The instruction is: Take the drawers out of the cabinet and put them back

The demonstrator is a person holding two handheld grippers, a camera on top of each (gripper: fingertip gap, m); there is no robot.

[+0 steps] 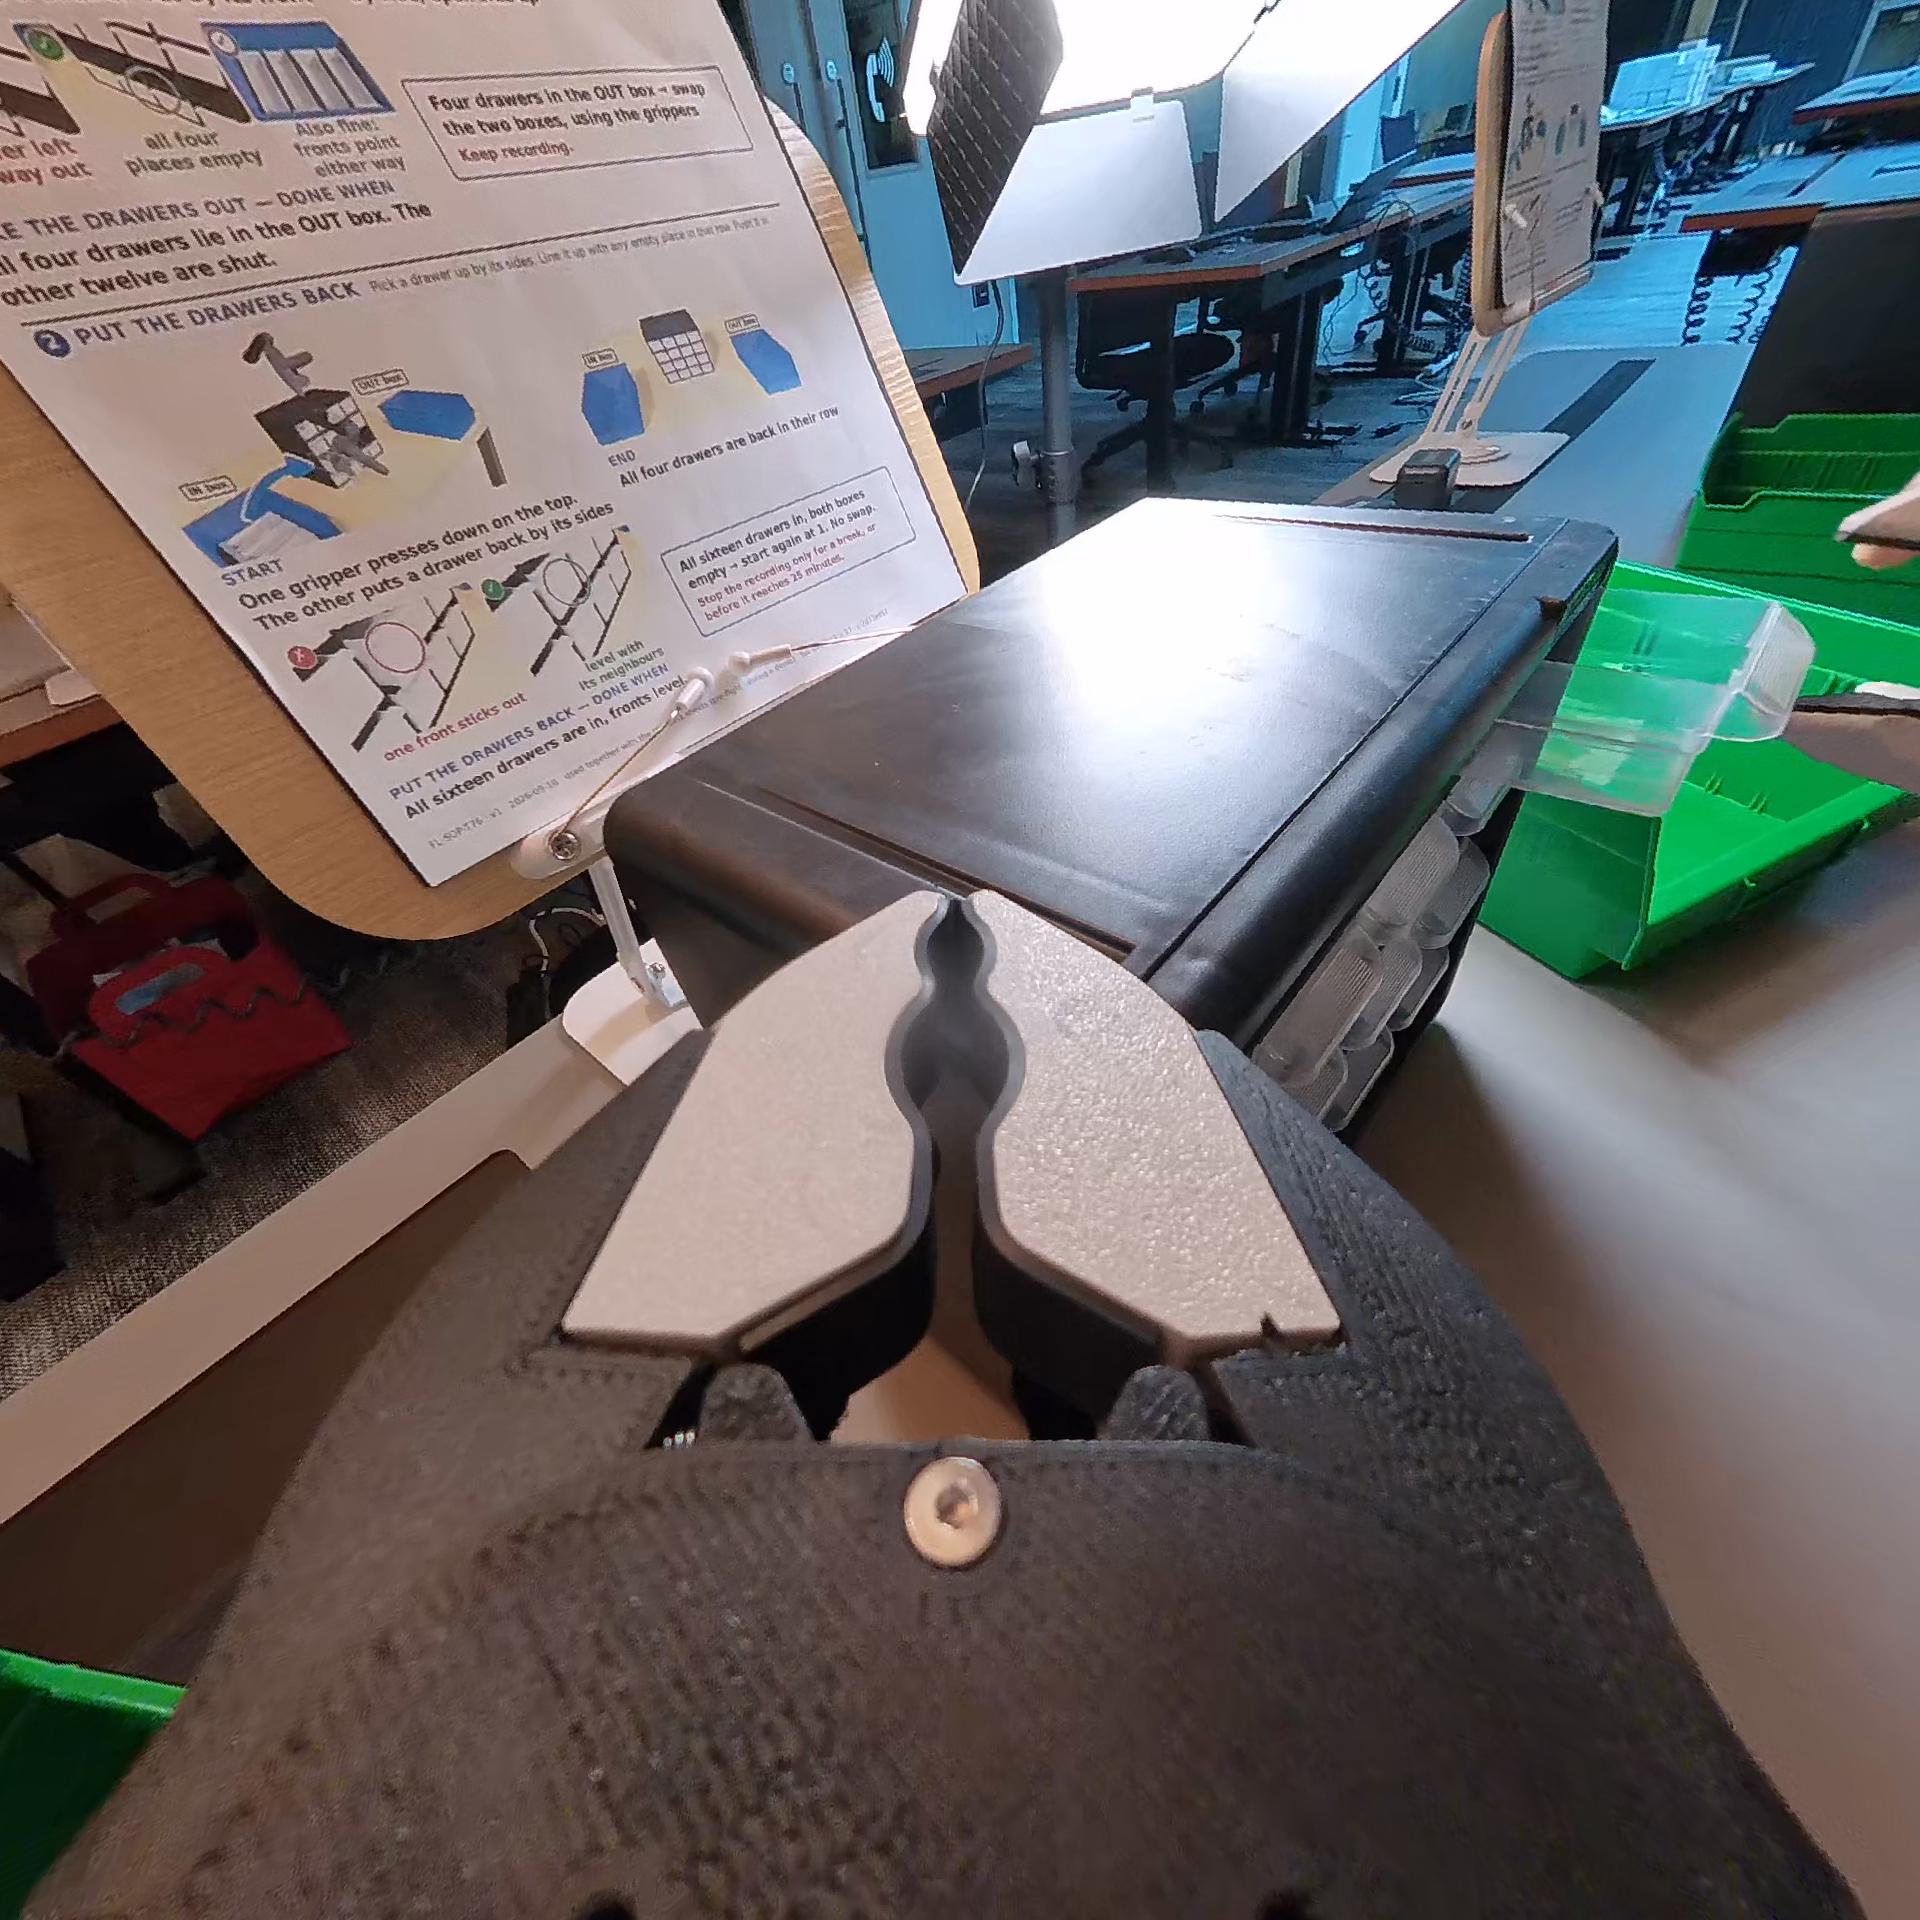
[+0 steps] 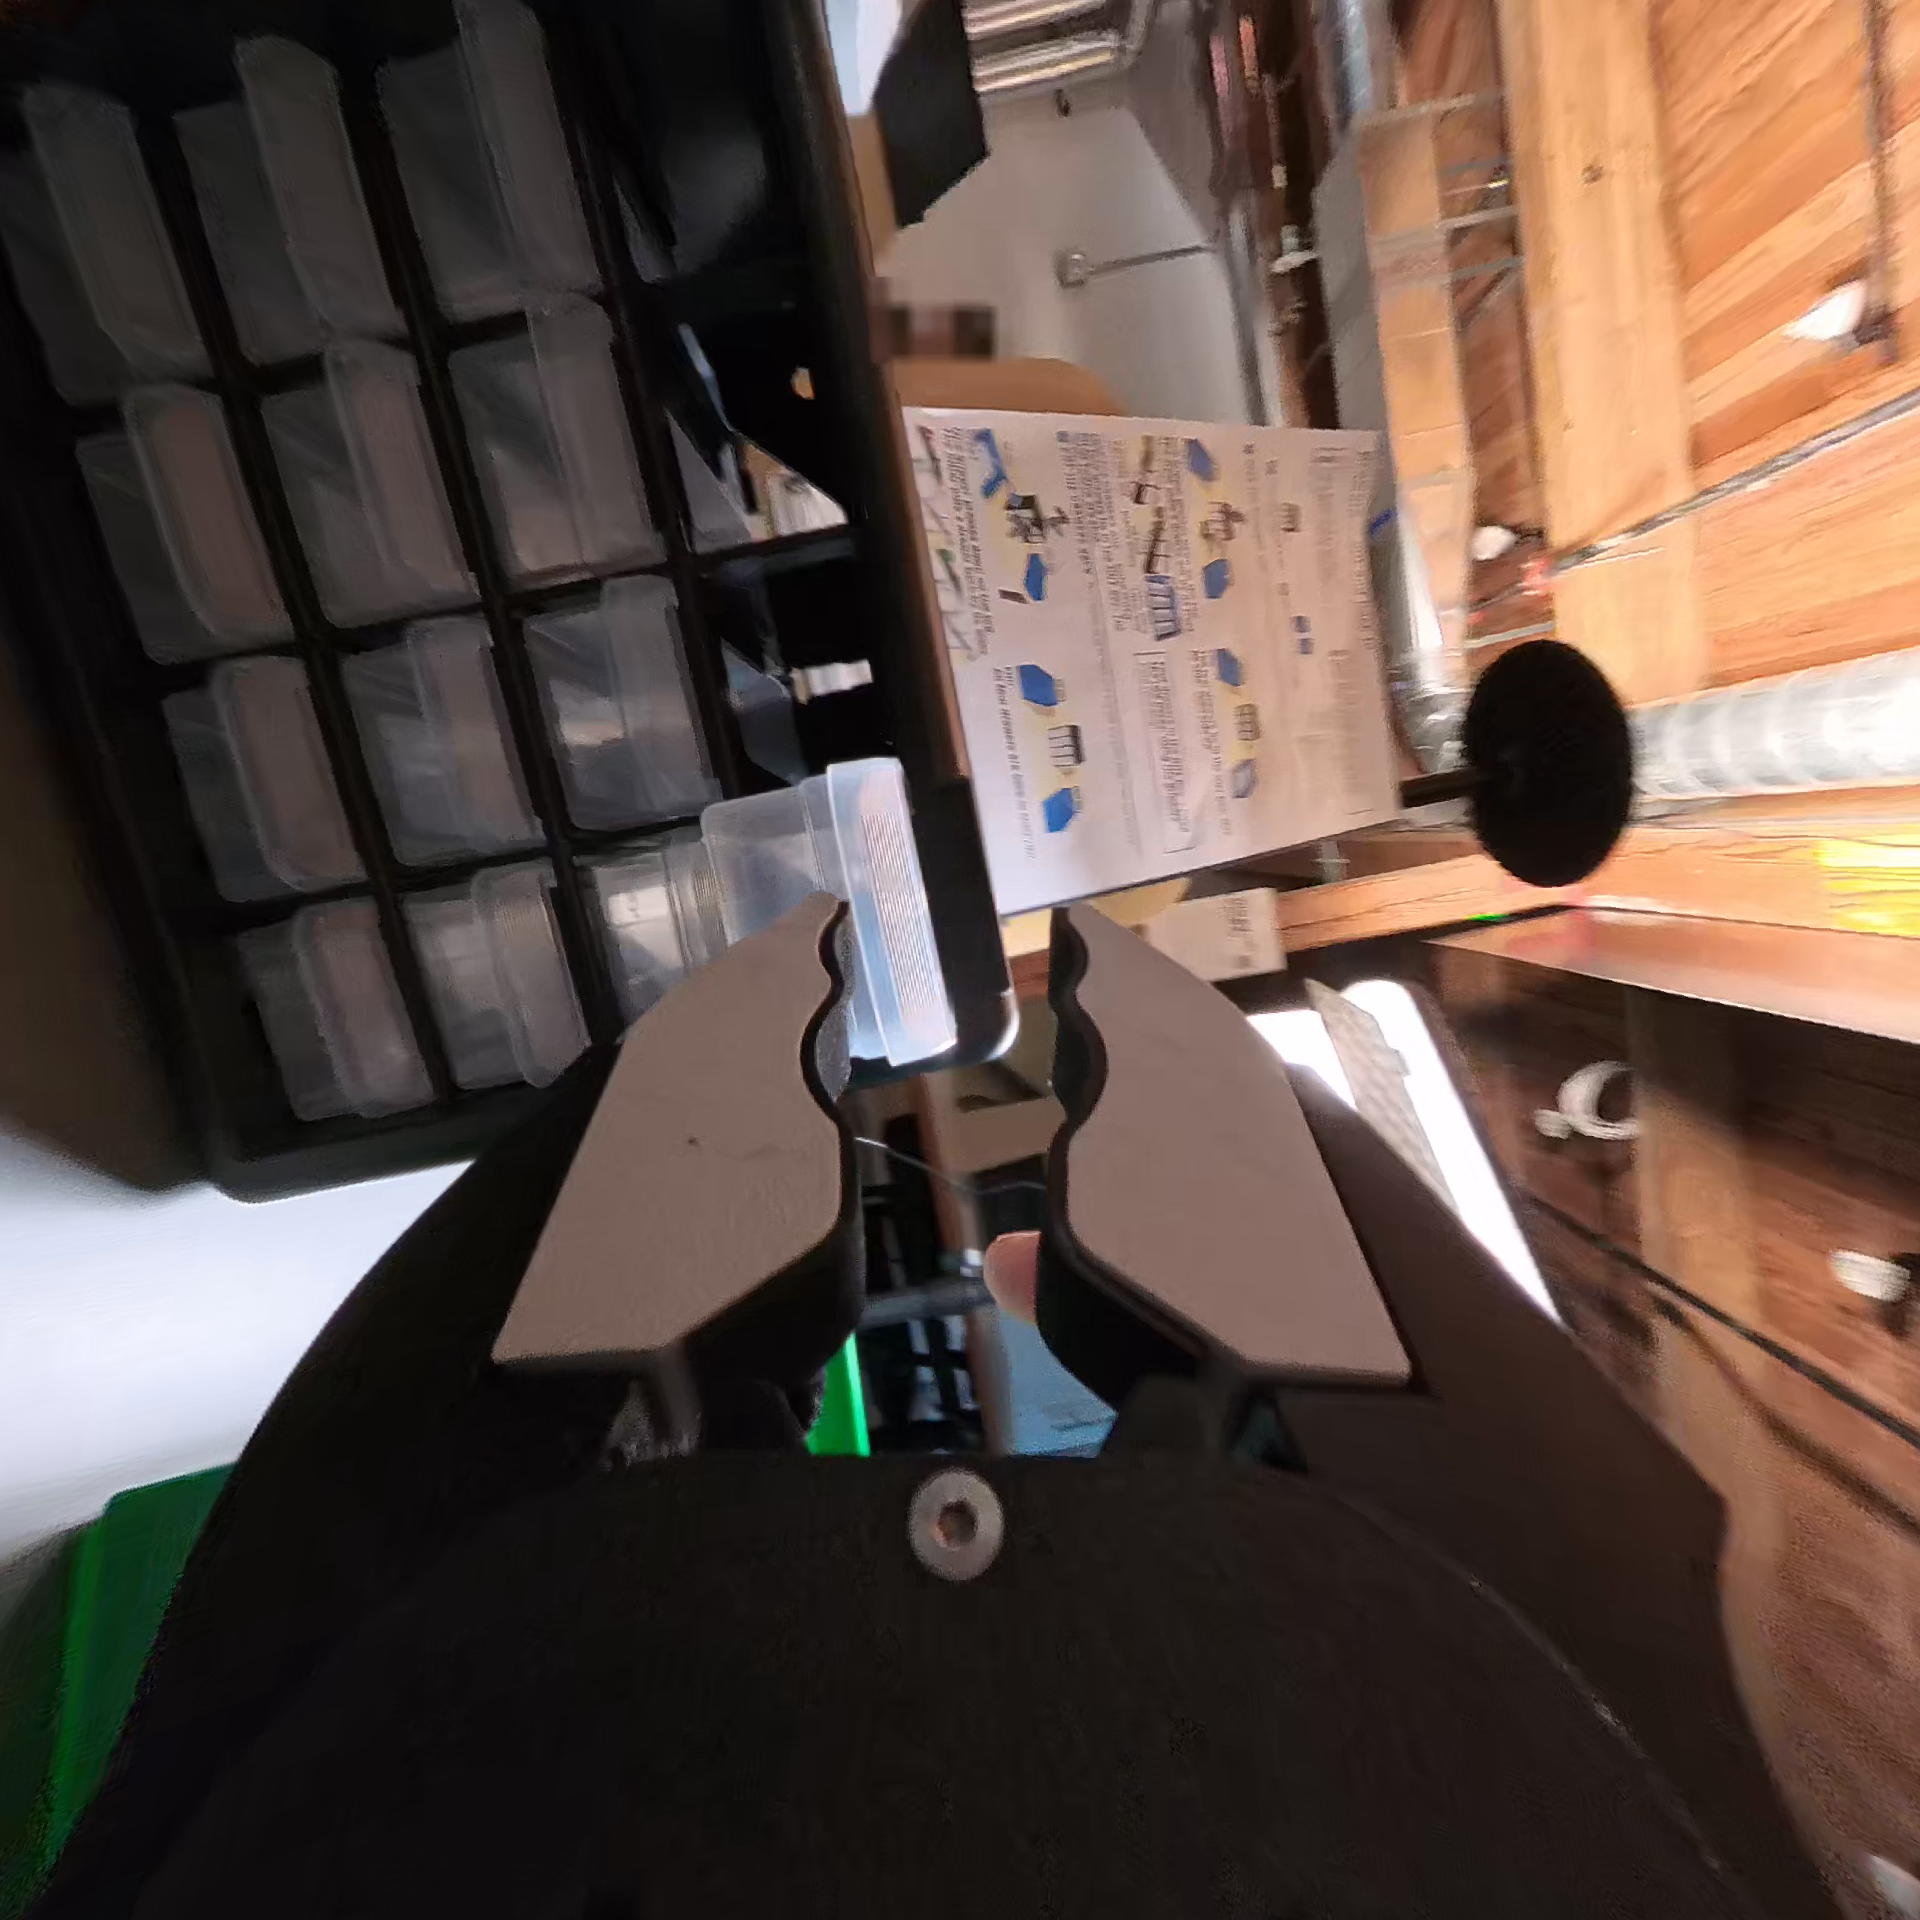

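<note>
Left gripper [image 1: 951,920]: pads pressed together, nothing between them. It sits at the near edge of the black cabinet [image 1: 1091,707]; contact with the top cannot be told.

Right gripper [image 2: 945,956]: fingers spread, empty. One finger [image 2: 727,1091] lies against or just beside the front lip of the clear drawer [image 2: 831,894], the other stands off it.

That drawer sticks partway out of a top-row slot at one end of the row. The left wrist view shows it jutting from the cabinet face over the green bin [image 1: 1714,862]. Three neighbouring slots in that row look empty; the lower rows are filled and flush.

Handling, as judged: thin clear plastic, apparently empty, so light. Walls likely flex and are slick under hard pads. Best hold looks to be across the two side walls just behind the front lip; a pinch on the lip alone may slip or twist it.

Beyond: an instruction sheet [image 1: 416,395] on a wooden stand stands close beside the cabinet. More green bins behind. The nearest bin's rim under the drawer could catch it if it drops.
</note>
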